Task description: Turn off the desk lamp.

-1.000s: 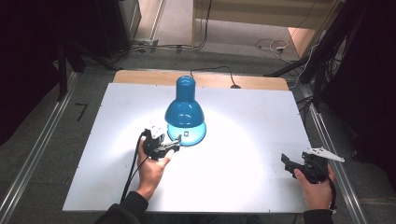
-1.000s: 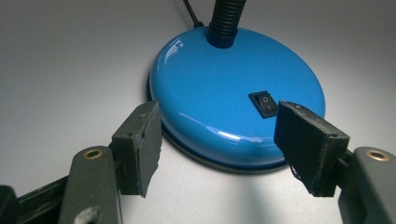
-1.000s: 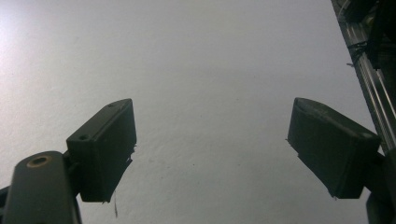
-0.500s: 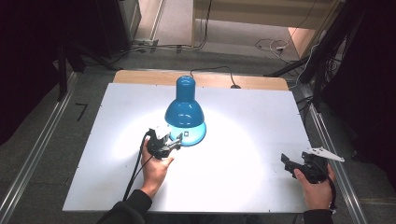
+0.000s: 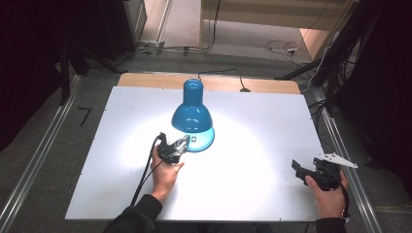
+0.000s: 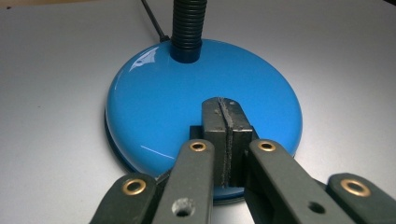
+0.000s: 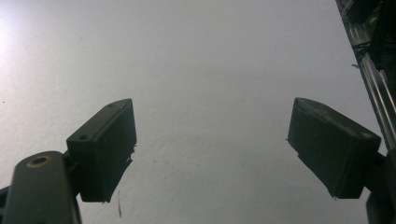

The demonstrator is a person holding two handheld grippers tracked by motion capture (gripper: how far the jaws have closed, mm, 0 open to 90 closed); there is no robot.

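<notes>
Blue lamp base (image 6: 187,107) sits left of centre on the white table (image 5: 272,194), its flexible neck (image 6: 187,23) rising at the far side. Left gripper (image 6: 226,114), jaws pressed together, points directly at the base's near edge, tips over it. Right gripper (image 7: 210,140), jaws spread wide and empty, rests well apart near the table's right edge.

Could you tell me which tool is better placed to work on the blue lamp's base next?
Left. The left tool, shut, is at the lamp base; the right tool sits open near the table's right edge.
</notes>
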